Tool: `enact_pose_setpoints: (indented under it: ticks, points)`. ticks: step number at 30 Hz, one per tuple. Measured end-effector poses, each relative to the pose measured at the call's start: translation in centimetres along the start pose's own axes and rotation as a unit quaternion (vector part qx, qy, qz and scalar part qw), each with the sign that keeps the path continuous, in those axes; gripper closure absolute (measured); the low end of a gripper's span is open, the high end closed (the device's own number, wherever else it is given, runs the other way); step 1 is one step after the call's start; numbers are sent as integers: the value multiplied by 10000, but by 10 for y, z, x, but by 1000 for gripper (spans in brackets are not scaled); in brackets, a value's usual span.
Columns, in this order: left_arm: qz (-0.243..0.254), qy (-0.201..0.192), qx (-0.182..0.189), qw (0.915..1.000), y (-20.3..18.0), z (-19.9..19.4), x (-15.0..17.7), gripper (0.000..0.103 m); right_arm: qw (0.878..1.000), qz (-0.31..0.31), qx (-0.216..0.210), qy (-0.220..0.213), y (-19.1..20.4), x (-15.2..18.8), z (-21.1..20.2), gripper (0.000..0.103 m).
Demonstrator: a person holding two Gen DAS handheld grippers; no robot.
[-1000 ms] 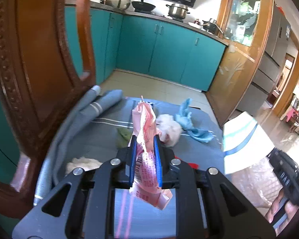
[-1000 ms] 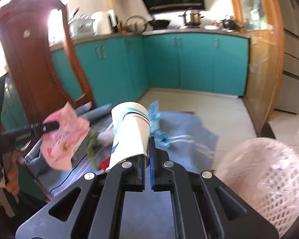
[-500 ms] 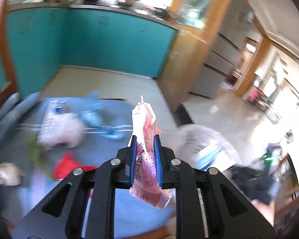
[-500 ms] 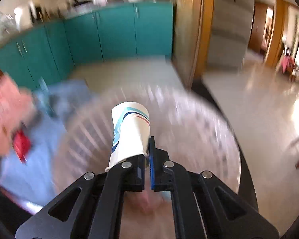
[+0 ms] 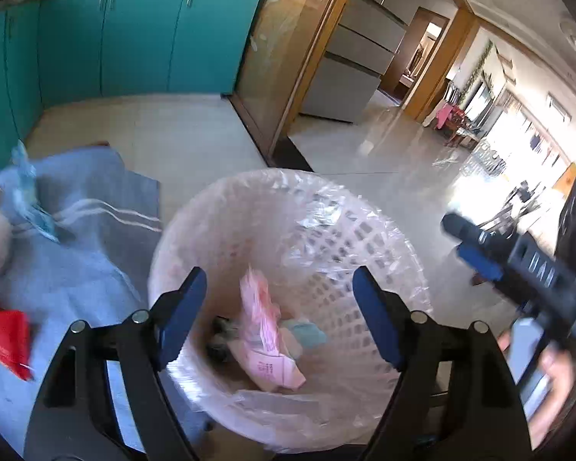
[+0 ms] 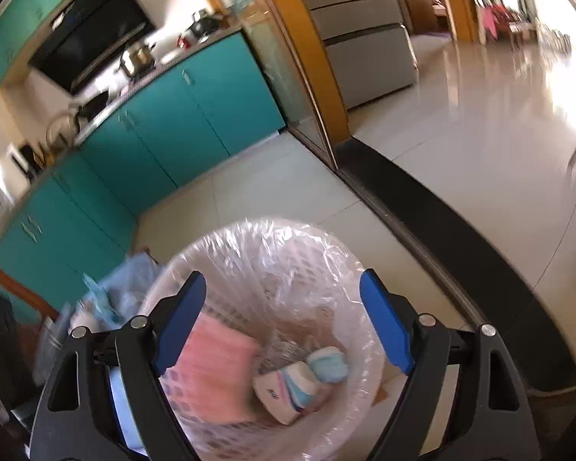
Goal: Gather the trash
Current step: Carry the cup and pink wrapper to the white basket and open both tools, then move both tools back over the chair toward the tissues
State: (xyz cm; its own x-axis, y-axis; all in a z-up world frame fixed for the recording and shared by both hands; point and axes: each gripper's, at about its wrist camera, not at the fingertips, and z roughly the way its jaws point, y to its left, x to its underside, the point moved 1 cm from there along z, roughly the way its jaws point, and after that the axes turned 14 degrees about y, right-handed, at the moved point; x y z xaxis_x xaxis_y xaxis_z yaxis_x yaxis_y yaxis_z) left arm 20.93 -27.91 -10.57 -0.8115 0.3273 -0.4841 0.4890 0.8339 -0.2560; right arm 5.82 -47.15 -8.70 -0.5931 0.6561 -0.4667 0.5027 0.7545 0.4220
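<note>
A round, pale-pink lattice trash basket [image 5: 399,246], lined with crinkled clear plastic, fills the lower centre. Inside lie a glossy pink wrapper [image 5: 265,330] and a paper cup [image 6: 288,390]. The left gripper [image 5: 278,315] and right gripper [image 6: 284,326] are opening, their fingers released, with nothing between them.

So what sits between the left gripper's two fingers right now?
Only the pink wrapper, untouched, dropping into the lined basket as the left gripper's fingers open; seen in left wrist view.
</note>
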Motion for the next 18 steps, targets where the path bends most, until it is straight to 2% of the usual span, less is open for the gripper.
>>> enact_pose_setpoints:
  ticks: [2, 4, 6, 7, 10, 13, 16, 18]
  points:
    - [142, -159, -639, 9977, 7, -12, 7, 24, 9999, 0, -95, -78, 3, 2, -1, 22]
    - [175, -447, -1617, 9857, 27, -30, 19, 24, 9994, -157, -254, -167, 19, 5, -1, 22]
    - [53, -566, -2413, 9688, 56, -49, 32, 24, 9974, -479, -517, -171, 44, 7, -1, 22]
    - [-71, -606, -2644, 9625, 72, -59, 37, 24, 9947, -797, -638, -121, 66, 9, 5, 22]
    - [-578, -699, -2859, 9540, 121, -90, 42, 21, 9836, -1651, -727, 24, 117, 23, 17, 22]
    - [-1053, -782, -2987, 9453, 162, -119, 37, 18, 9699, -2254, -857, 331, 160, 44, 37, 22]
    - [-1231, -1048, -3202, 9335, 191, -146, 41, 14, 9435, -2974, -1275, 720, 214, 79, 59, 22]
    - [-1232, -1118, -3390, 9259, 204, -157, 48, 13, 9146, -3568, -1639, 968, 255, 114, 69, 22]
